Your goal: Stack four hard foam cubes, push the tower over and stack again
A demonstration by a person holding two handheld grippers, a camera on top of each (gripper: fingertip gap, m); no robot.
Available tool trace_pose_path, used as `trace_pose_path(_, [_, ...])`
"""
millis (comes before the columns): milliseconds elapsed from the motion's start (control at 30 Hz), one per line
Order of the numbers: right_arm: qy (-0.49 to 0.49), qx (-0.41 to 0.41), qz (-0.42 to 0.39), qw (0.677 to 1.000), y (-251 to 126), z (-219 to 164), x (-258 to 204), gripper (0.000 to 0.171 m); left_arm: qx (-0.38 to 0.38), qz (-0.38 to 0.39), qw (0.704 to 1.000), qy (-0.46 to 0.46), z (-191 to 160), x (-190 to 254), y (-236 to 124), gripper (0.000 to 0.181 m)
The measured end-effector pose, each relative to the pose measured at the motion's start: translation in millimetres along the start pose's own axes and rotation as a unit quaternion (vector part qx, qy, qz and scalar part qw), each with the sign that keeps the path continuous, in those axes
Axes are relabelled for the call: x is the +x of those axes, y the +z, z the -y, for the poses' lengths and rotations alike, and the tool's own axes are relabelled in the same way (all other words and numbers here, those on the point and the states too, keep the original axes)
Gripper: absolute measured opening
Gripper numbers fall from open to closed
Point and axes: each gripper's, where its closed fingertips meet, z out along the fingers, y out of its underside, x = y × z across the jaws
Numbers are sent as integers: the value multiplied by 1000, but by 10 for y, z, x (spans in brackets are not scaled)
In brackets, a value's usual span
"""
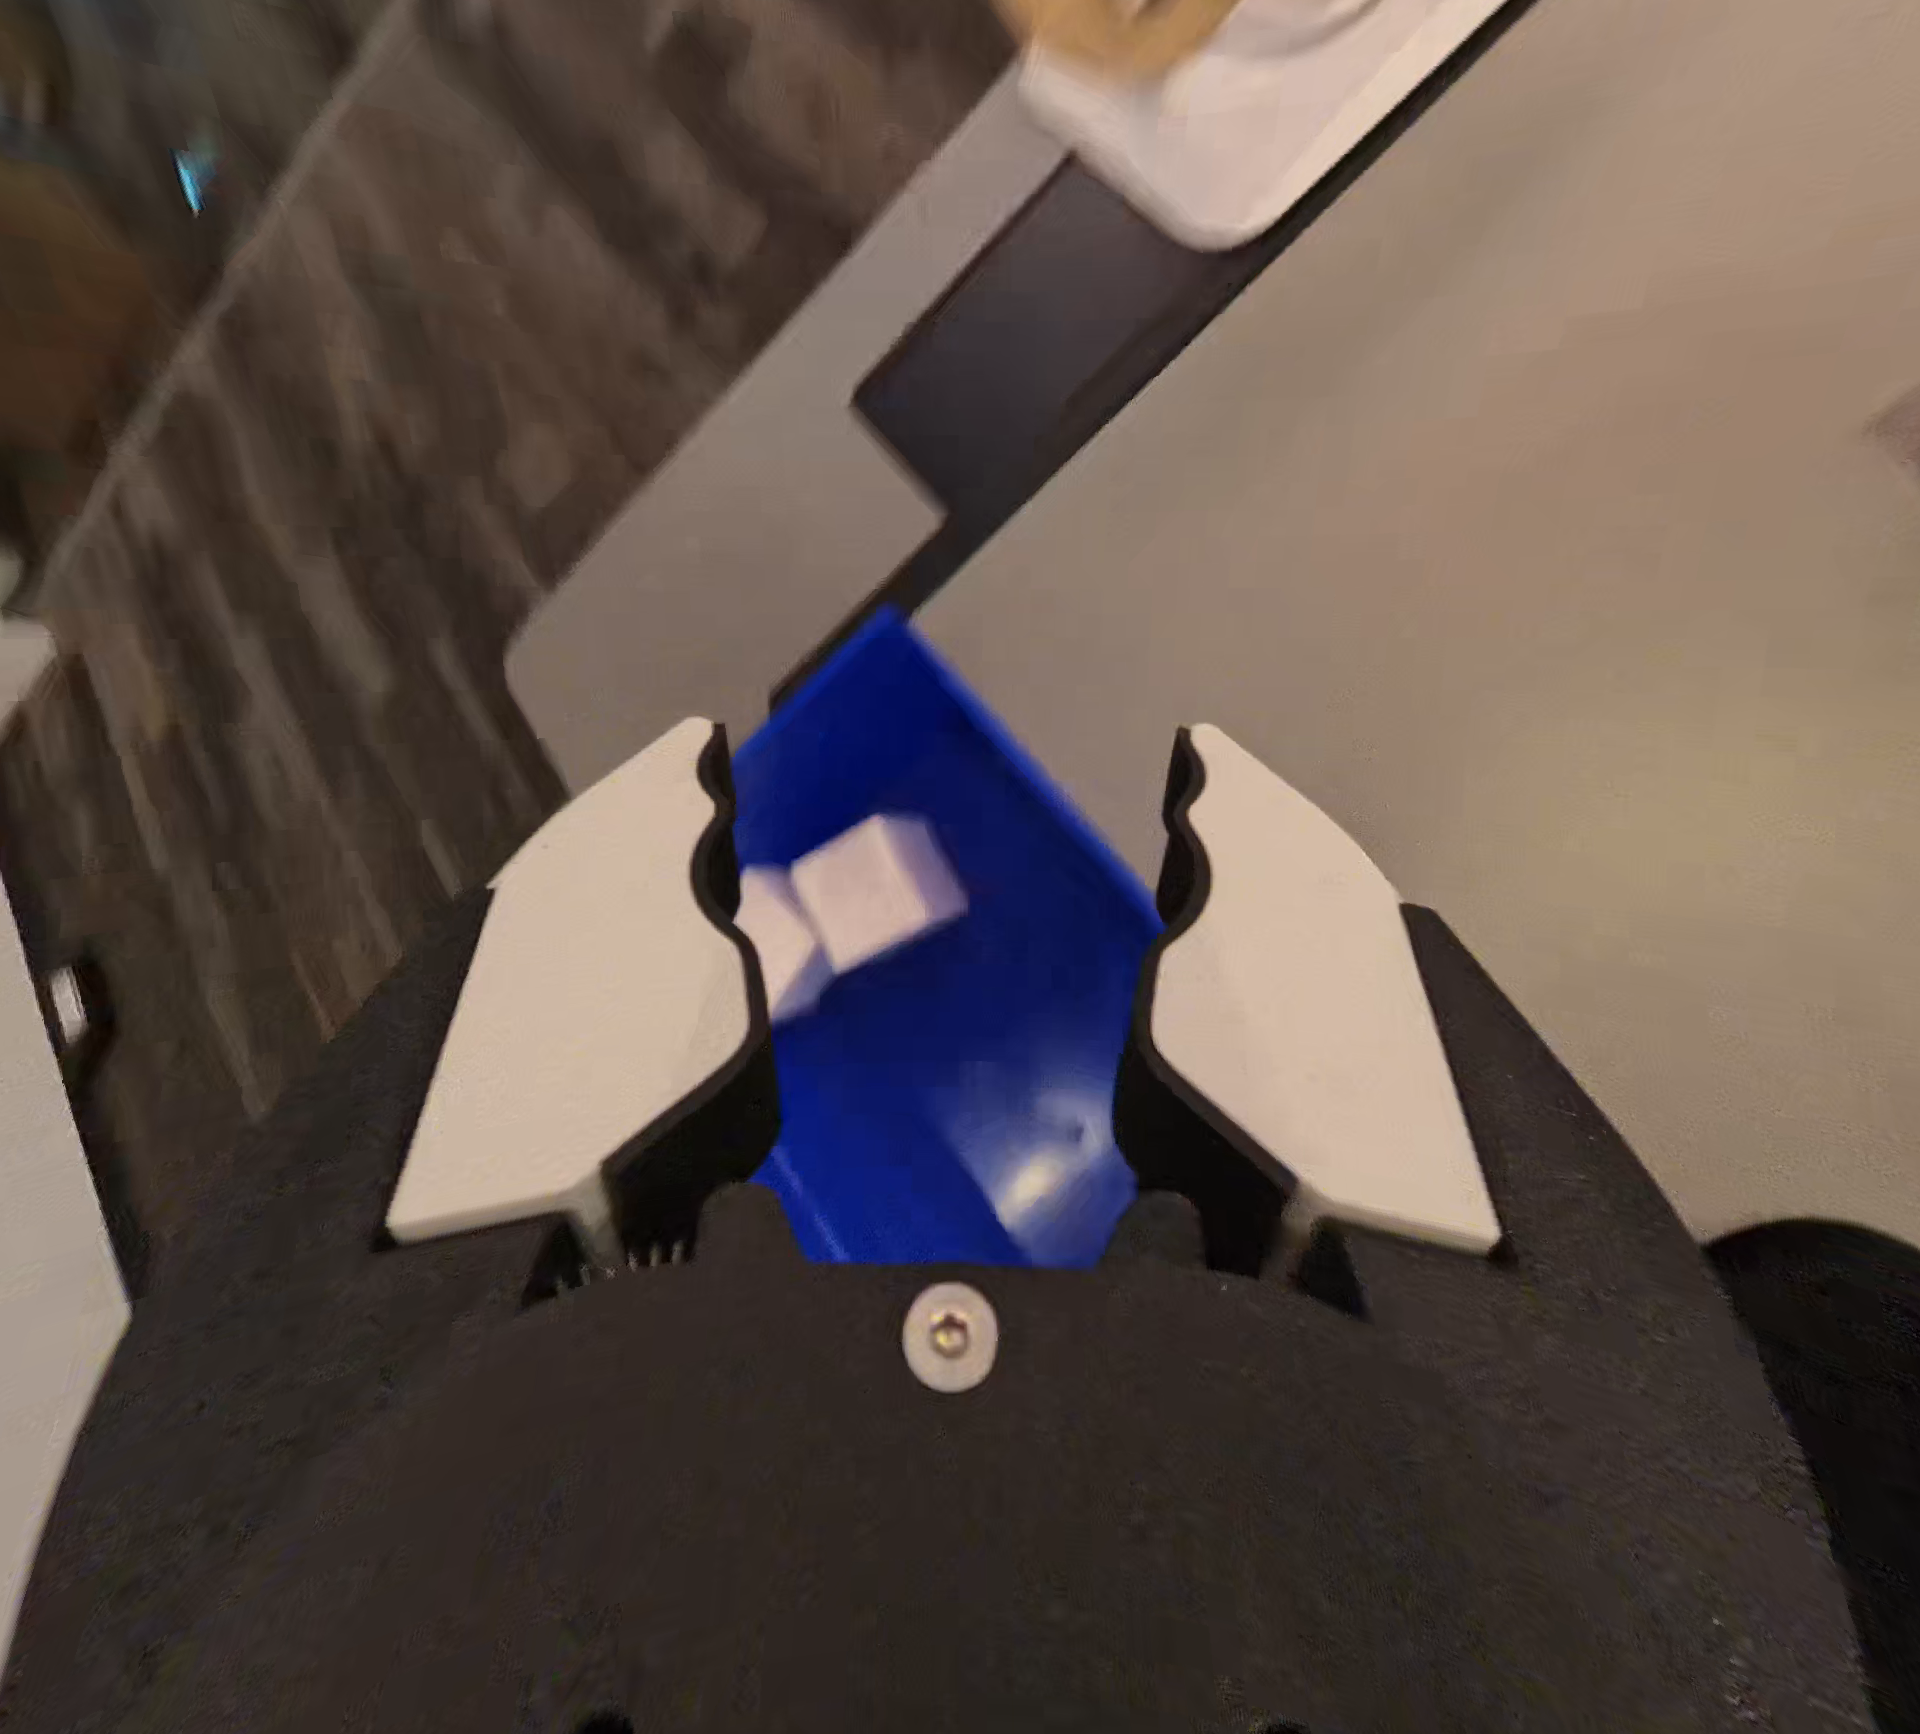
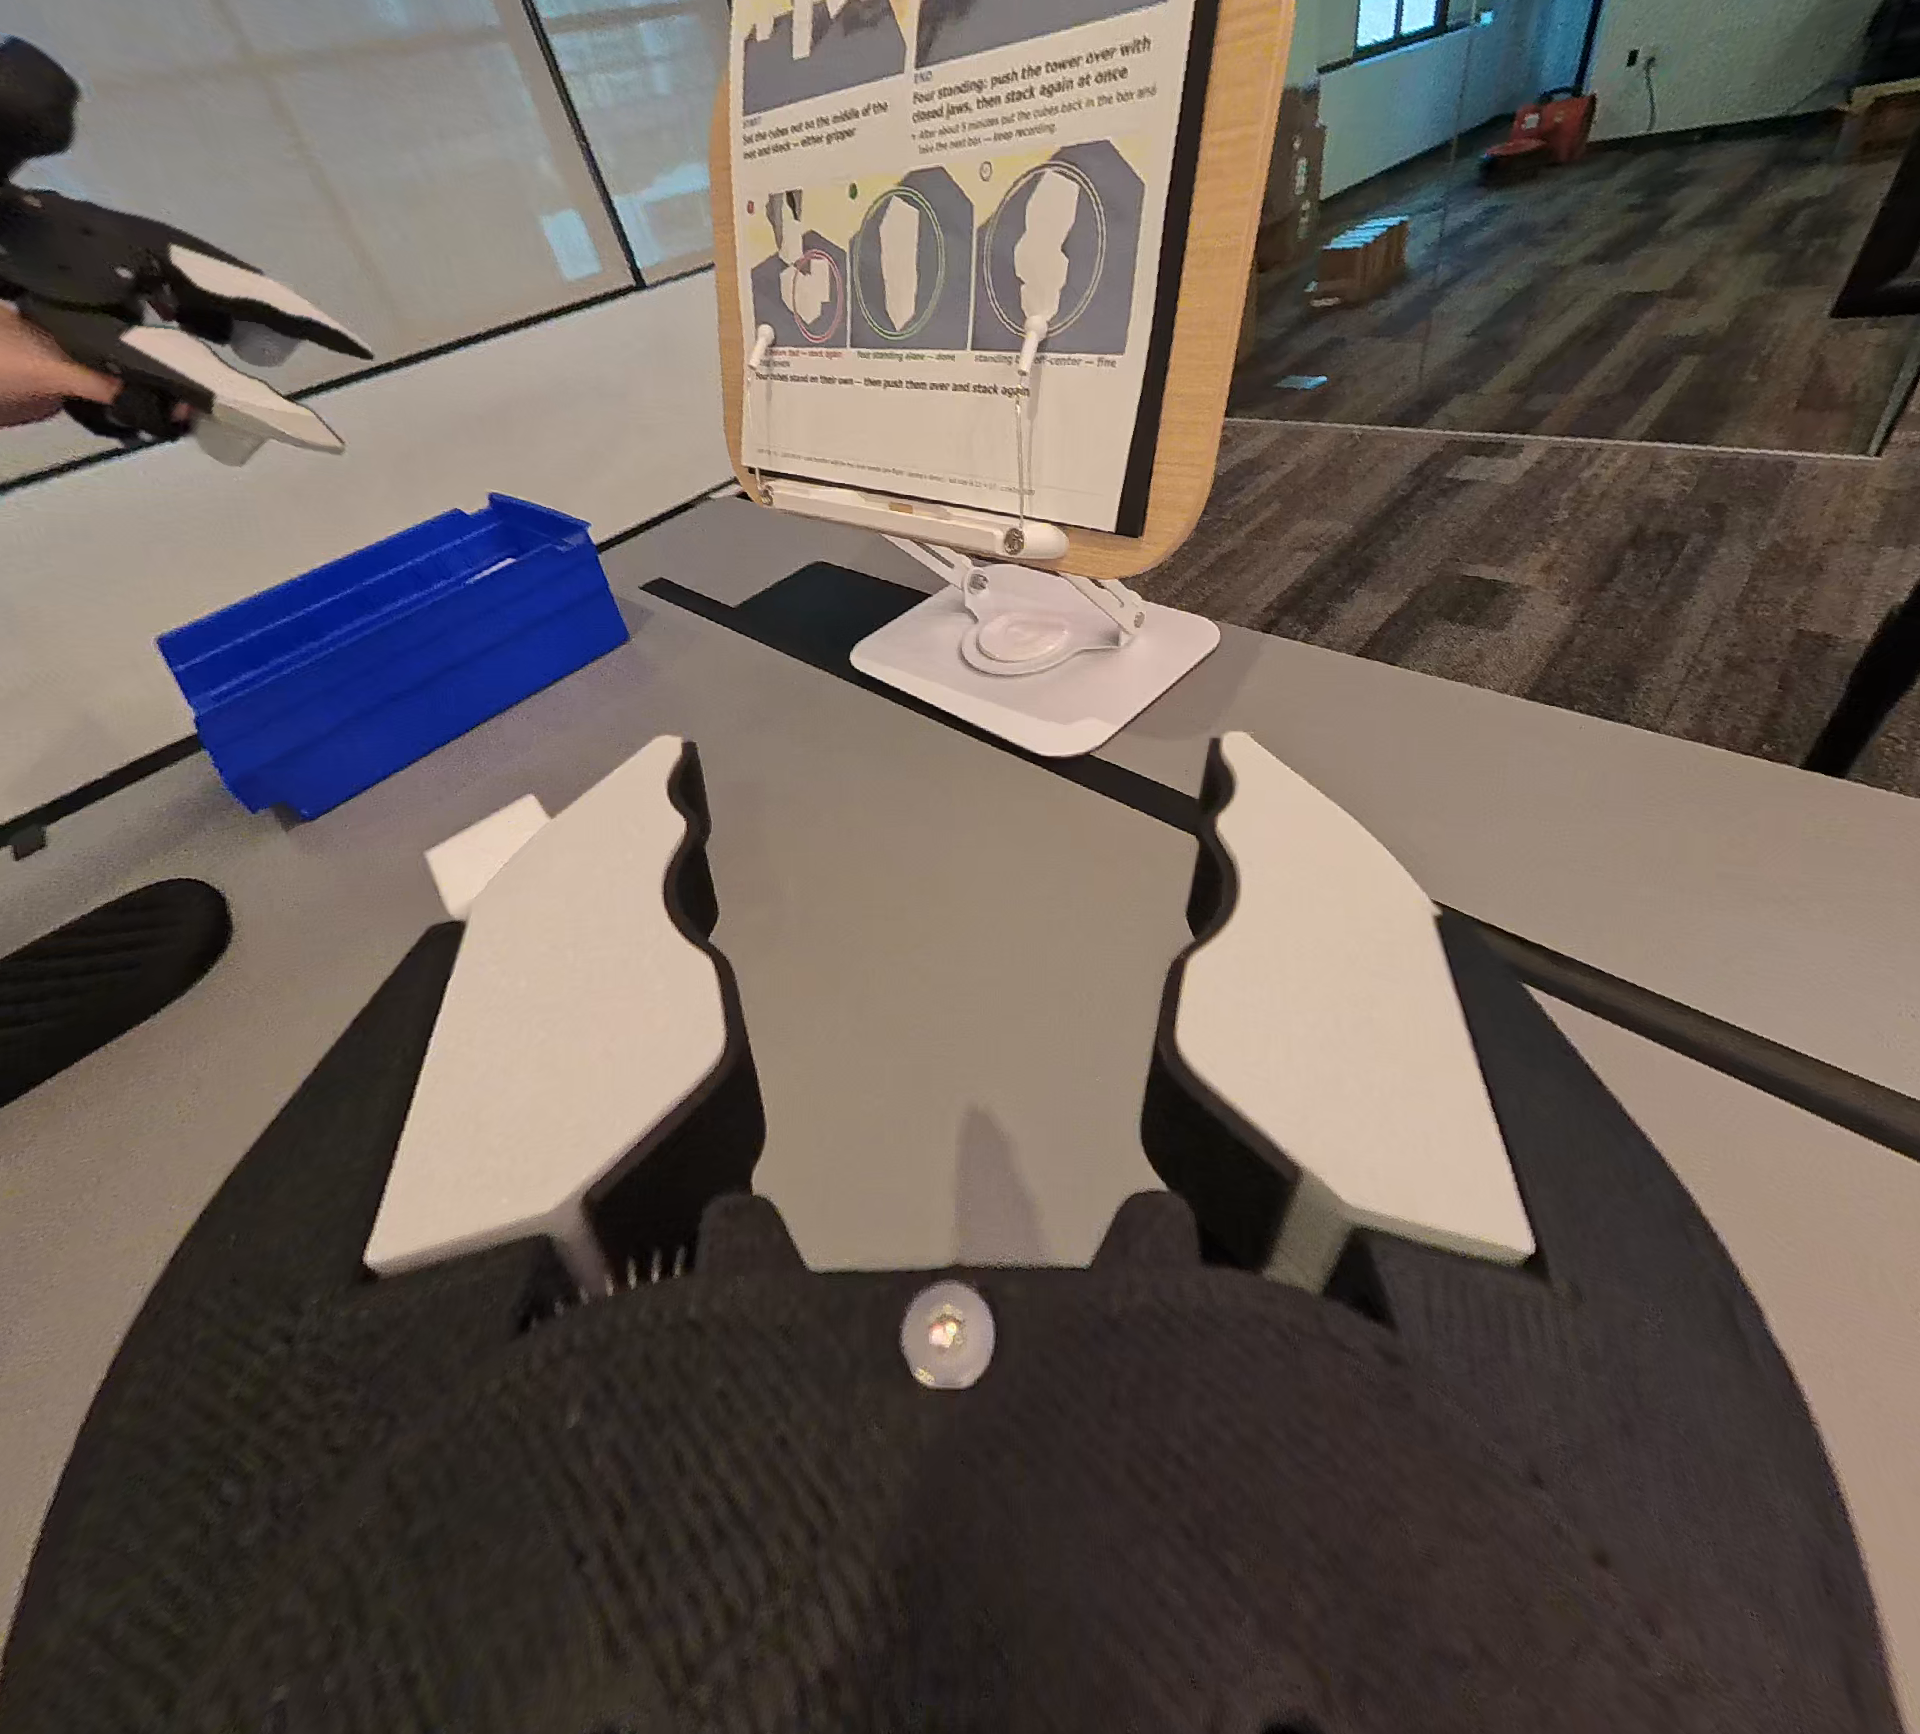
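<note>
In the left wrist view my left gripper point(image 1: 951, 739) is open and empty, held above a blue bin point(image 1: 966, 1040). White foam cubes point(image 1: 873, 889) lie in the bin; two show, one partly behind my left finger. In the right wrist view my right gripper point(image 2: 951, 754) is open and empty over the grey table point(image 2: 935, 957). A white foam cube point(image 2: 483, 848) sits on the table just left of my left finger, partly hidden by it. The blue bin point(image 2: 395, 656) stands at the left. The left gripper point(image 2: 260, 375) hovers above it, held by a hand.
A wooden stand with an instruction sheet point(image 2: 977, 209) on a white base point(image 2: 1039, 656) stands at the back of the table. A black chair part point(image 2: 99, 978) shows at the left edge. A dark floor lies beyond the table edge at right.
</note>
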Motion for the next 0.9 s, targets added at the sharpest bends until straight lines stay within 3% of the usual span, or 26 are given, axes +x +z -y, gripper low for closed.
trace_pose_path(200, [-5,-29,-22,999,55,-115,102,91,-189,-11,970,-150,-1050,-397,622,80])
trace_pose_path(333, [-10,-45,-30,999,101,-176,133,91,-257,-26,938,-229,-1443,-408,894,79])
trace_pose_path(533, [-16,-63,-37,997,141,-270,144,91,-289,-5,901,-324,-1558,-489,1075,83])
trace_pose_path(633, [-19,-66,-39,997,148,-275,143,91,-304,-34,881,-362,-1554,-378,1115,87])
trace_pose_path(900, [-23,-64,-38,997,143,-251,127,91,-317,-35,864,-389,-1620,-334,1205,79])
